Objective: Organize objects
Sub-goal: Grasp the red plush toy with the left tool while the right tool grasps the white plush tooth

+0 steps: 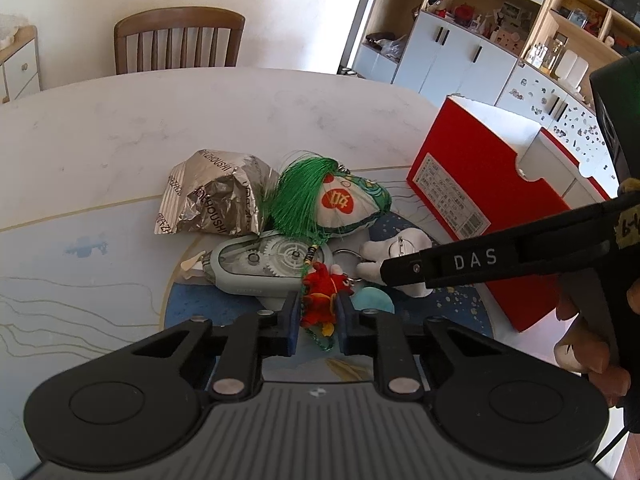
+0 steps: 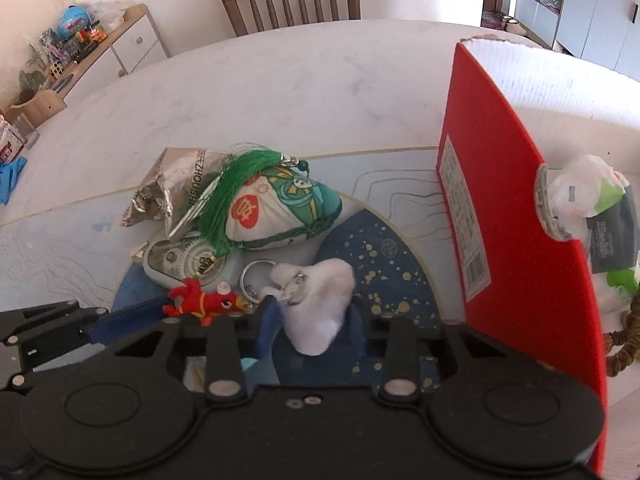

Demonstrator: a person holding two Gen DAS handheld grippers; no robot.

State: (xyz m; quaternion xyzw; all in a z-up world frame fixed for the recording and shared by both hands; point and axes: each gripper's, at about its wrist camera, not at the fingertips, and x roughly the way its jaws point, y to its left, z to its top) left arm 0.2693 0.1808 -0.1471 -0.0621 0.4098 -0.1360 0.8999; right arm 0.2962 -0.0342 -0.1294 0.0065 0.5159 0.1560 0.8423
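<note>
A pile of small objects lies on the table: a crumpled foil wrapper (image 1: 212, 196), a green-tasselled sachet (image 1: 344, 204), a grey correction-tape dispenser (image 1: 264, 264), a red plush keychain (image 1: 326, 294) and a white plush keychain (image 1: 396, 260). My left gripper (image 1: 317, 316) is shut on the red plush keychain (image 2: 204, 302). My right gripper (image 2: 312, 320) is shut on the white plush keychain (image 2: 316, 304); its black arm crosses the left wrist view (image 1: 480, 260). A red box (image 1: 480, 200) stands open at the right.
The red box (image 2: 520, 216) holds a plastic-wrapped packet (image 2: 588, 200) and a brown braided cord (image 2: 624, 344). A wooden chair (image 1: 180, 40) stands behind the white table (image 1: 200, 112). A blue round mat (image 2: 388, 264) lies under the pile. Cabinets line the right wall.
</note>
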